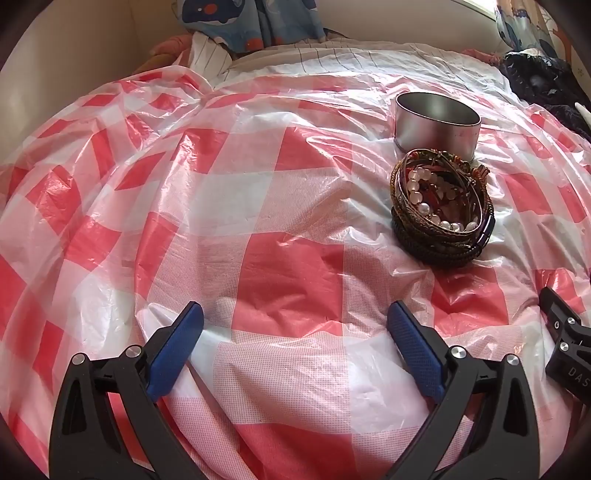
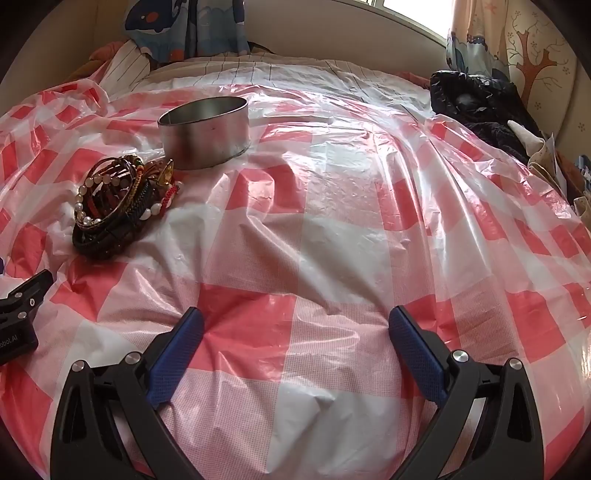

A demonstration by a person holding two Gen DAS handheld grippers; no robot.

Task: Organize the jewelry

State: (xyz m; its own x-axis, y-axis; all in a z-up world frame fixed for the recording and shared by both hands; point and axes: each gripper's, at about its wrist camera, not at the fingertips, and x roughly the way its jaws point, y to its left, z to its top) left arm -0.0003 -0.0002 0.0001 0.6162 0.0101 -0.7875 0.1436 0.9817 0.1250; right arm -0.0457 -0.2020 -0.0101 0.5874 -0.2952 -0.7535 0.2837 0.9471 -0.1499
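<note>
A heap of bracelets and bead strings (image 1: 441, 206) lies on the red-and-white checked plastic sheet (image 1: 288, 269), pearl-like beads on top, dark braided bands below. Just behind it stands a round silver tin (image 1: 437, 123), open at the top and seemingly empty. In the right wrist view the heap (image 2: 118, 206) is at the left, with the tin (image 2: 205, 133) behind it. My left gripper (image 1: 295, 317) is open, well short and left of the heap. My right gripper (image 2: 295, 321) is open too, with nothing between its blue pads, to the right of the heap.
The sheet covers a soft bed with a striped cover (image 1: 332, 59) at the far end. Dark clothing (image 2: 476, 103) is piled at the bed's right edge. Patterned curtains (image 2: 188, 26) hang behind. The left gripper's side (image 2: 22, 306) shows at the right wrist view's left edge.
</note>
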